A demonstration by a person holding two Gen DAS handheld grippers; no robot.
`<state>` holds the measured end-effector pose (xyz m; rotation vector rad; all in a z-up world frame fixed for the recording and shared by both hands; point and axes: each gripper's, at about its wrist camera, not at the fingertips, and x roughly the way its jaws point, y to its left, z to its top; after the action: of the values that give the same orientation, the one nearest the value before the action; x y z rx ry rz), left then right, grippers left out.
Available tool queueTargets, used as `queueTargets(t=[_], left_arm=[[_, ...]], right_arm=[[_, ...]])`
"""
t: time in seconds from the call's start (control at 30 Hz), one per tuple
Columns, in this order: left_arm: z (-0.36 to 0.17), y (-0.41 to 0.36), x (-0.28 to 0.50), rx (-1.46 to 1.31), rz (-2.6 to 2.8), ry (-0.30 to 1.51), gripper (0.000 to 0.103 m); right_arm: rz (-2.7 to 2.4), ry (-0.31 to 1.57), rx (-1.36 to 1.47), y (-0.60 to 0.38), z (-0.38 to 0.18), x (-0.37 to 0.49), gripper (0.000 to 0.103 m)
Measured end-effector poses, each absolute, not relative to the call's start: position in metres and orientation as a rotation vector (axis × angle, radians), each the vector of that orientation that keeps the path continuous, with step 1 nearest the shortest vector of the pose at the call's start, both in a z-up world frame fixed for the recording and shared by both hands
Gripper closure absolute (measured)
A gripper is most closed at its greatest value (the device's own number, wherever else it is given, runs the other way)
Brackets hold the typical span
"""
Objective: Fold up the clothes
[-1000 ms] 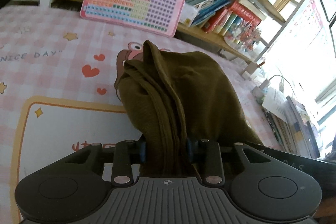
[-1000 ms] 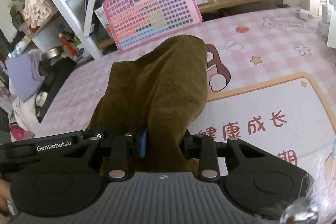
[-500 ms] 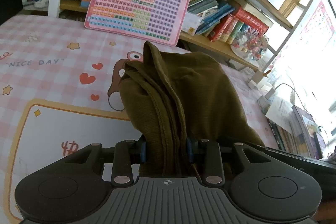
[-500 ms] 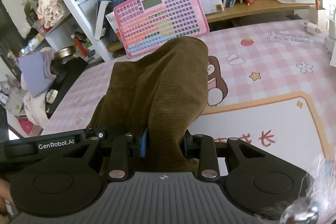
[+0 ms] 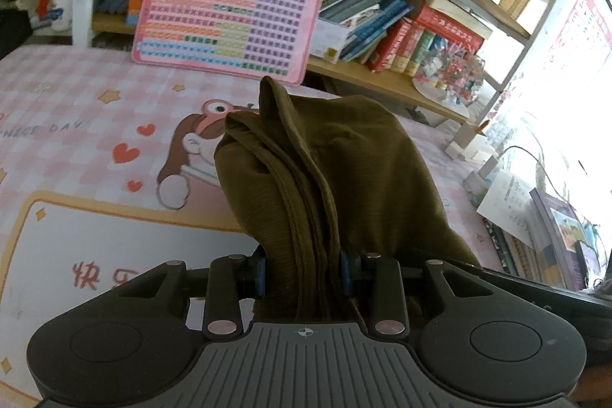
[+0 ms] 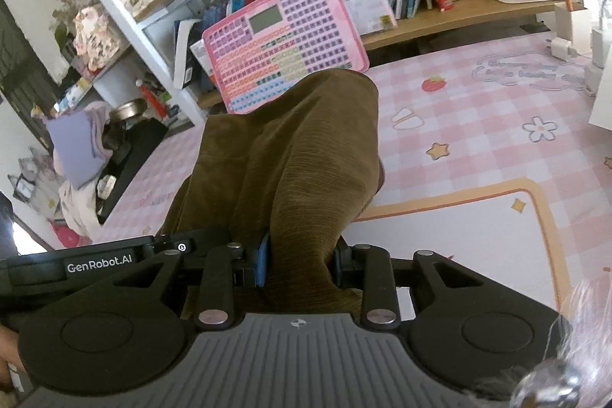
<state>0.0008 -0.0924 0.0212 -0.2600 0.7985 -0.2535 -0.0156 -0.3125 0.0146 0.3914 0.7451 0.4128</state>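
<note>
Cloth bunched thick between both sets of jaws is the reason neither tool closes fully: the left gripper (image 5: 302,272) pinches a wad of the olive-brown garment (image 5: 329,178) where several hemmed edges run together, and the right gripper (image 6: 300,264) is clamped on a smoother, ribbed stretch of the same garment (image 6: 290,159). In both views the fabric rises out of the jaws and drapes forward over the pink checked mat (image 5: 76,109), so it appears lifted clear rather than laid flat; whether its far end touches the mat I cannot tell. Two grips side by side on one edge would suit carrying that edge across for a fold, which I judge to be the step in hand. Behind the cloth, the pink keypad toy (image 5: 225,18) leans against the bookshelf (image 5: 390,79), well apart from the garment and no obstacle. Against the earlier frames, both pinches are unchanged and the cloth hangs in the same shape, but the background has slid: in the left view the toy and the cartoon figure (image 5: 195,155) printed on the mat sit lower and nearer, and in the right view the toy (image 6: 283,44) has shifted rightward, so both hands have travelled together toward the shelf with the garment.
</note>
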Motion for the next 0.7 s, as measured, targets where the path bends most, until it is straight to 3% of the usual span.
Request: queueTargets(t=[0.7], left_arm=[[0.028,-0.127,0.01,-0.21,-0.284,0.785,0.071]], right_arm=[[0.389,0.698,0.44,-0.351,0.018,-0.014,0.075]])
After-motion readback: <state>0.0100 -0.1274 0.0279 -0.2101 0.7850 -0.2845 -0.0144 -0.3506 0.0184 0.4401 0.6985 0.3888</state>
